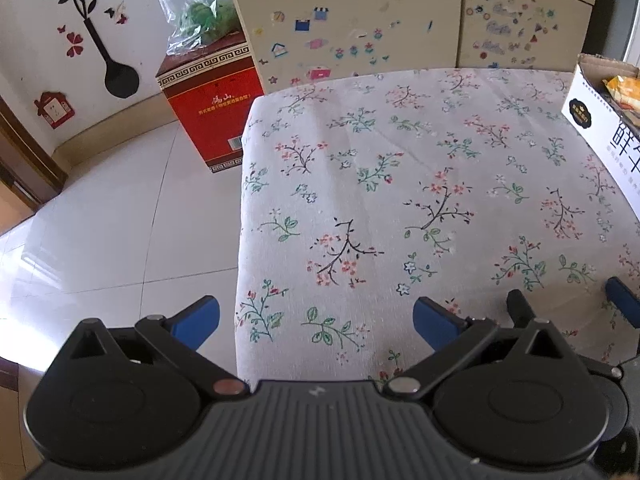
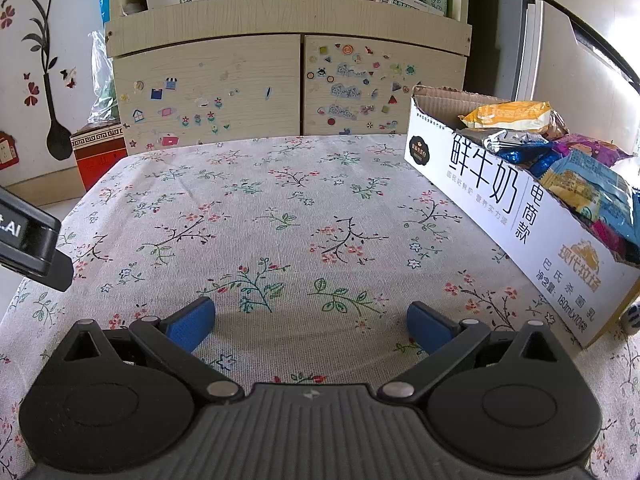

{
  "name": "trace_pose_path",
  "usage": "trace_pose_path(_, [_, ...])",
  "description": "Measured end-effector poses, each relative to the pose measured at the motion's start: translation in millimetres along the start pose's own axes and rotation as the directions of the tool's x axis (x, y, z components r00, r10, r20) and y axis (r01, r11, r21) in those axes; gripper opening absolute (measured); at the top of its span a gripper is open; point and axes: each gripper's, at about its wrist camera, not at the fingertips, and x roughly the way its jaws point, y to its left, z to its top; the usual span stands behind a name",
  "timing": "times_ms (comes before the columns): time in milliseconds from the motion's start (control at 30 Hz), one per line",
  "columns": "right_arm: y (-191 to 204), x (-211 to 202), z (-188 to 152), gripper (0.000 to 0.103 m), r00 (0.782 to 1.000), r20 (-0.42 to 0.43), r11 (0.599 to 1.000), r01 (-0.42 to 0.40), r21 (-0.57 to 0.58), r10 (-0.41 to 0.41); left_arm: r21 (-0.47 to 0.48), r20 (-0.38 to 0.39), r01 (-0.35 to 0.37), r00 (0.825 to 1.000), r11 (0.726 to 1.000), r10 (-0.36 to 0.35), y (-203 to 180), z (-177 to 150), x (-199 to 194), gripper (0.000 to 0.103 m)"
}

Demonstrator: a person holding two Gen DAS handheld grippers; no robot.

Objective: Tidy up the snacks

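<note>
Closest to my lens on the right wrist view is the right gripper [image 2: 310, 326], blue pads spread wide with nothing between them, hovering low over the flowered cloth on the table [image 2: 260, 216]. Same story on the left wrist view: the left gripper [image 1: 316, 326] has its jaws wide apart and empty, and it sits over the table's left edge, one blue finger [image 1: 196, 322] out over the white tiled floor [image 1: 100, 220], the other over the cloth. Off to my right stands the white milk carton box [image 2: 500, 196], open at the top and resting on the table along its right side, and it is full of snack packets: a yellow-orange packet [image 2: 508, 114] on top at the far end, a silver packet [image 2: 502, 138] just under it, a purple packet [image 2: 588, 146] beside those, and a blue-and-yellow packet [image 2: 588, 188] nearer to me. From the left wrist view I catch only the corner of that box at the right edge, with the orange packet peeking out. Beyond the table I see a pale wooden cabinet [image 2: 248, 88] covered in stickers, and to its left a red box [image 1: 212, 108] on the floor with a clear plastic bag [image 1: 192, 8] of greens on top.
</note>
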Motion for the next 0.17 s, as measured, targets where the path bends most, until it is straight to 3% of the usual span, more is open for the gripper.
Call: trace_pose_path(167, [-0.1,-0.7,-0.3,0.103,1.0,0.0,1.0,0.0,0.0,0.0,0.005,-0.011,0.006,1.0,1.0,-0.006,-4.6,2.6,5.8,0.102])
